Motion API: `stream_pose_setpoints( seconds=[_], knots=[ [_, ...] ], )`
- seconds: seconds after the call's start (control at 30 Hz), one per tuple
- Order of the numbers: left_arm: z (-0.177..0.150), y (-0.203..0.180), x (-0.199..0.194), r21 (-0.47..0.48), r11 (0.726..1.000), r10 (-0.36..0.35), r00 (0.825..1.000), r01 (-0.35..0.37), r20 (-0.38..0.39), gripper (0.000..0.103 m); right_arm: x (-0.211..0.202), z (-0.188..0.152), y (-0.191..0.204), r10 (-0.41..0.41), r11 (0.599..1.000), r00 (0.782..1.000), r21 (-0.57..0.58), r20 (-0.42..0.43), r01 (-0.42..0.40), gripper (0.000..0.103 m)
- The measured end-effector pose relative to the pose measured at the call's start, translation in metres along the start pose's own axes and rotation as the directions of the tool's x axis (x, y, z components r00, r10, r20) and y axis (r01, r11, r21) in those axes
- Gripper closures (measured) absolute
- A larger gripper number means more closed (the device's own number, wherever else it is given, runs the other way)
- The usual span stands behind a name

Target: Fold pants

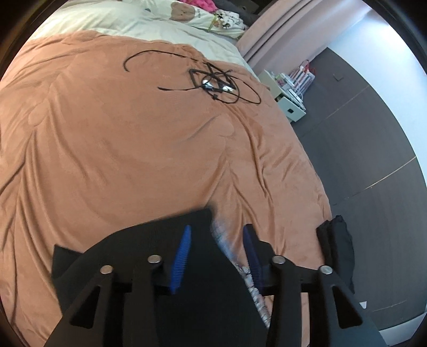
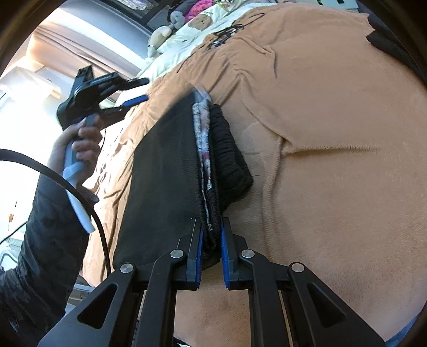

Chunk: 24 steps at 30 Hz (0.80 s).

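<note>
Black pants (image 2: 165, 165) lie folded lengthwise on the orange-brown blanket (image 2: 333, 133), with a ribbed waistband (image 2: 229, 149) and a pale patterned lining (image 2: 202, 133) showing along the fold. My right gripper (image 2: 210, 256) is shut on the near end of that folded edge. My left gripper (image 2: 145, 89), held in a hand at the upper left, hangs open above the far end and touches no cloth. In the left wrist view the same gripper (image 1: 217, 229) has its blue pads (image 1: 184, 253) spread, with the pants (image 1: 138, 240) below them.
A tangle of black cables (image 1: 210, 82) lies further up the bed, before a white bear-print duvet (image 1: 133, 18). A second dark garment (image 1: 339, 245) hangs at the bed's right edge. White storage boxes (image 1: 288, 98) stand on the dark floor (image 1: 360, 160). A dark sleeve (image 2: 45, 240) and a cable (image 2: 80, 197) cross the left.
</note>
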<state>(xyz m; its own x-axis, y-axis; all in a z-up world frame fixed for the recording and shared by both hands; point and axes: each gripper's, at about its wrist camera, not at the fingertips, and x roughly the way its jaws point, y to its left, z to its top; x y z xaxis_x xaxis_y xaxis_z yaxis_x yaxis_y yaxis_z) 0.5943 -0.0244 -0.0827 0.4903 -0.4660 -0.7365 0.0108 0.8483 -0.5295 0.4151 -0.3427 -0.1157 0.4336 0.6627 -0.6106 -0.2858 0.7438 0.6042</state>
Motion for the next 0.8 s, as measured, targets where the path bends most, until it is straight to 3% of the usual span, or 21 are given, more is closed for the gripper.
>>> stream_pose_setpoints(
  seconds=[0.33,0.47,0.57,0.7,0.8],
  knots=[
    [-0.045,0.058,-0.038,-0.079,0.995,0.052,0.999,-0.053,-0.011,0.058,0.001,0.001,-0.003,-0.012,1.000,1.000,0.020,-0.019,0.012,0.094],
    [-0.073,0.078,-0.055,-0.114,0.991,0.064,0.998,-0.065,-0.014,0.058,-0.001,0.002,0.002,-0.076,0.997,0.997,-0.010,-0.020,0.075,0.094],
    [-0.093,0.089,-0.065,-0.131,0.989,0.071,0.997,-0.073,-0.016,0.058,-0.003,0.005,0.009,-0.109,0.994,0.994,-0.025,-0.020,0.108,0.088],
    [-0.113,0.097,-0.076,-0.153,0.985,0.077,0.997,-0.078,-0.013,0.055,-0.016,0.017,0.018,-0.102,0.994,0.995,-0.037,0.022,0.103,0.065],
    [-0.127,0.104,-0.084,-0.173,0.982,0.080,0.997,-0.080,-0.004,0.048,-0.019,0.029,0.024,-0.093,0.993,0.995,-0.070,0.033,0.095,0.065]
  ],
)
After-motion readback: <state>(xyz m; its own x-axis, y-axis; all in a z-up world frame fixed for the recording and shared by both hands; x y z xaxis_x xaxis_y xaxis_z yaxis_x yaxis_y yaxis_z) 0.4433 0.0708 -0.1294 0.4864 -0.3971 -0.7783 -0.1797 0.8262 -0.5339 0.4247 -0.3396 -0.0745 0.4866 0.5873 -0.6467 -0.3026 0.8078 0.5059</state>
